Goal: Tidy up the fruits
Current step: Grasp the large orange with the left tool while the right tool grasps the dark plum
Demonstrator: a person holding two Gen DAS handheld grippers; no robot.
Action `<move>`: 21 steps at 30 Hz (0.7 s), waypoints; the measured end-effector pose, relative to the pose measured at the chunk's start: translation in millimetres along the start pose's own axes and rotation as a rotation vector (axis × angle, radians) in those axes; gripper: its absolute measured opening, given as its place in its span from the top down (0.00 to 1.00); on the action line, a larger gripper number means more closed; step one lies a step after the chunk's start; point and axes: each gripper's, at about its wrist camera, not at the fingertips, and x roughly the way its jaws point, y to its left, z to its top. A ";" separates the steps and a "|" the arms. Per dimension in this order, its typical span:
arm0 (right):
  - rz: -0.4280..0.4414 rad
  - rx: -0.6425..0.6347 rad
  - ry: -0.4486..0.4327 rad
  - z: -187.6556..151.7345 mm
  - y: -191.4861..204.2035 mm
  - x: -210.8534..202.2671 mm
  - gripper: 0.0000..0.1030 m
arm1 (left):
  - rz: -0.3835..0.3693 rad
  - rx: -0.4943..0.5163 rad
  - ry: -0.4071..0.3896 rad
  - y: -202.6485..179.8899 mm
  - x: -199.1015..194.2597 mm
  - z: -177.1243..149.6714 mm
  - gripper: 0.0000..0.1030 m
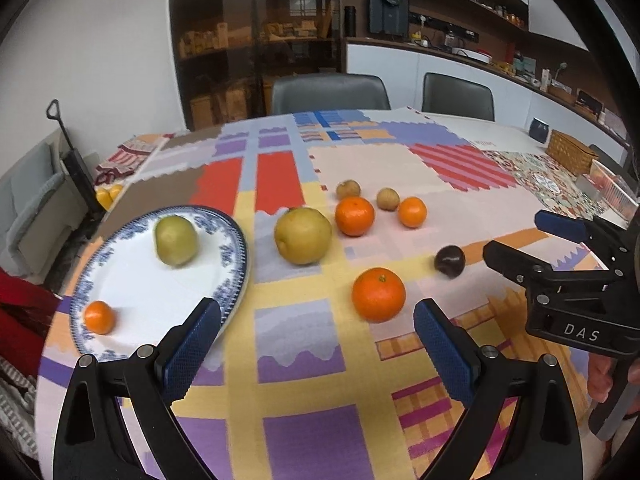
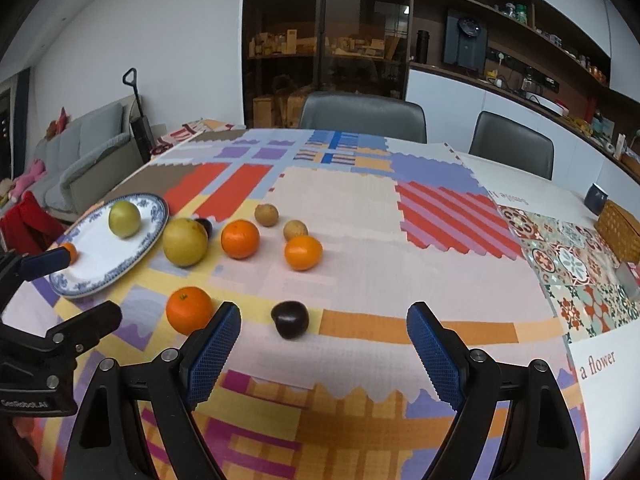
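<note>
Sitting stem-up, orange (image 1: 378, 294), dark plum (image 2: 289, 319) beside (both round)

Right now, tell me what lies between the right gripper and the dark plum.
Nothing: only bare patchwork tablecloth lies between the open right gripper and the dark plum, shown in the right wrist view.

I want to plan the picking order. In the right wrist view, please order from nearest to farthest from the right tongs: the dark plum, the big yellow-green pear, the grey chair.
1. dark plum, just ahead of the right tongs, slightly left.
2. big yellow-green pear, farther left, beside the plate.
3. grey chair, behind the table.
</note>
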 end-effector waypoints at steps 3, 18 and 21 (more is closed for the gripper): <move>0.010 0.002 0.012 -1.9 -1.1 6.3 0.17 | -0.023 0.013 0.008 -2.7 9.5 0.1 0.05; 0.090 -0.030 0.109 -2.6 -6.3 47.8 0.35 | -0.144 0.070 0.091 -22.0 55.3 6.3 0.35; 0.110 -0.039 0.123 -3.2 -5.3 53.4 0.41 | -0.151 0.086 0.100 -26.0 59.2 6.1 0.40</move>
